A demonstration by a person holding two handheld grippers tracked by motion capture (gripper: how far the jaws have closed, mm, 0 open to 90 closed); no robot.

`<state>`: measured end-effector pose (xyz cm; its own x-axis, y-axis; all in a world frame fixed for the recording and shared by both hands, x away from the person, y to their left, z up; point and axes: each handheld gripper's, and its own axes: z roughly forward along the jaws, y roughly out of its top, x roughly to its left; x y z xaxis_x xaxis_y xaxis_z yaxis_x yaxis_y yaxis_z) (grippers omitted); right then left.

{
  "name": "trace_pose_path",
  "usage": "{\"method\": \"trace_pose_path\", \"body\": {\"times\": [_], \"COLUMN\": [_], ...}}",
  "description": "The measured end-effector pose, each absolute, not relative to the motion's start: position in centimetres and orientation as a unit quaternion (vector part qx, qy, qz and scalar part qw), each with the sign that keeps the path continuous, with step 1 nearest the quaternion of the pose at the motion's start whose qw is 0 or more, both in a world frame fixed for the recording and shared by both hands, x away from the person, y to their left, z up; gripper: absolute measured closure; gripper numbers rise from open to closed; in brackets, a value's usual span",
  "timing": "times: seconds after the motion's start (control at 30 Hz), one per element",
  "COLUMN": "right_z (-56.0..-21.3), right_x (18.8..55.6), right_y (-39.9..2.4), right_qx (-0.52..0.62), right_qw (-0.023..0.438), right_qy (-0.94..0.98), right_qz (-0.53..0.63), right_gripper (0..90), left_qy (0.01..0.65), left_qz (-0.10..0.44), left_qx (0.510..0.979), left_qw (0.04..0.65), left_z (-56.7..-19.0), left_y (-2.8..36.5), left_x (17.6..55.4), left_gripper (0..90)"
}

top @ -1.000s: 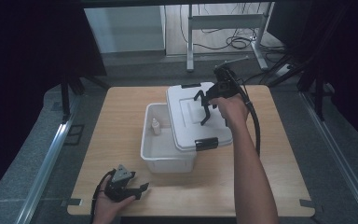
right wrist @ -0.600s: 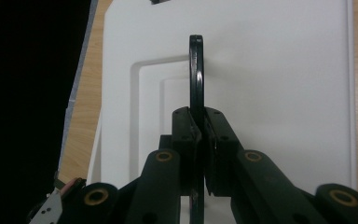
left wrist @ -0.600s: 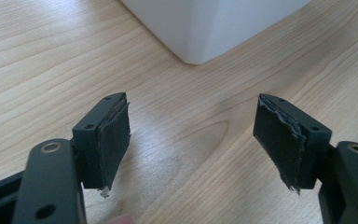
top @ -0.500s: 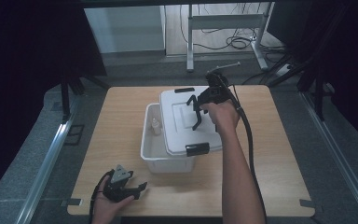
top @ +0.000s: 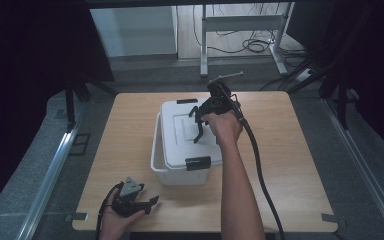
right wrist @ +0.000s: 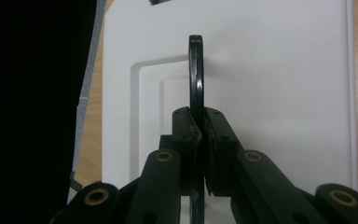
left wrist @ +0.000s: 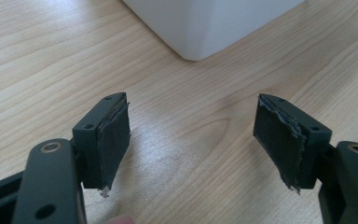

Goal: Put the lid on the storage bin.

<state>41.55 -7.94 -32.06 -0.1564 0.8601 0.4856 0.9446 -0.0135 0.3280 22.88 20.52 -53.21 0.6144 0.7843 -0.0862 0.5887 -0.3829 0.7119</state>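
Observation:
A white plastic box [top: 177, 175] stands mid-table with its white lid [top: 180, 137] lying over it; a thin strip of the box's left rim still shows. My right gripper [top: 200, 124] is shut on the lid's thin black handle [right wrist: 196, 70], which stands edge-on between the pads above the lid [right wrist: 270, 70]. My left gripper [top: 149, 202] rests low at the table's front left, to the front left of the box. Its jaws stand open [left wrist: 191, 135] with nothing between them, and the box's corner [left wrist: 205, 23] is just ahead.
Black latches sit at the lid's near edge [top: 198, 163] and far edge [top: 186, 101]. The wooden table [top: 290, 165] is bare to the right and left of the box. The right gripper's cable [top: 260, 170] trails back over the table. A metal frame [top: 240, 25] stands beyond.
My right hand has carried the lid leftward and slightly down, so it now covers nearly all of the box's opening. The left gripper has stayed put.

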Motion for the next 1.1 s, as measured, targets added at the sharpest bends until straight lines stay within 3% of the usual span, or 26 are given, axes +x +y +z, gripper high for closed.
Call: {"method": "trace_pose_path", "body": {"times": [0.33,1.1], "right_z": [-32.5,-34.9], "right_x": [41.5,41.8], "right_y": [-5.6,-4.5], "right_qx": [-0.654,-0.674], "right_qw": [0.071,0.087], "right_qy": [-0.695,-0.666], "right_qz": [-0.291,-0.308], "right_gripper": [84.9,84.8], "left_qy": [0.417,0.416], "left_qz": [0.132,0.131], "left_qx": [0.821,0.823], "left_qw": [0.367,0.365], "left_z": [-53.2,-53.4], "left_y": [20.6,20.5], "left_x": [22.9,23.0], "left_gripper": [27.2,27.2]}}
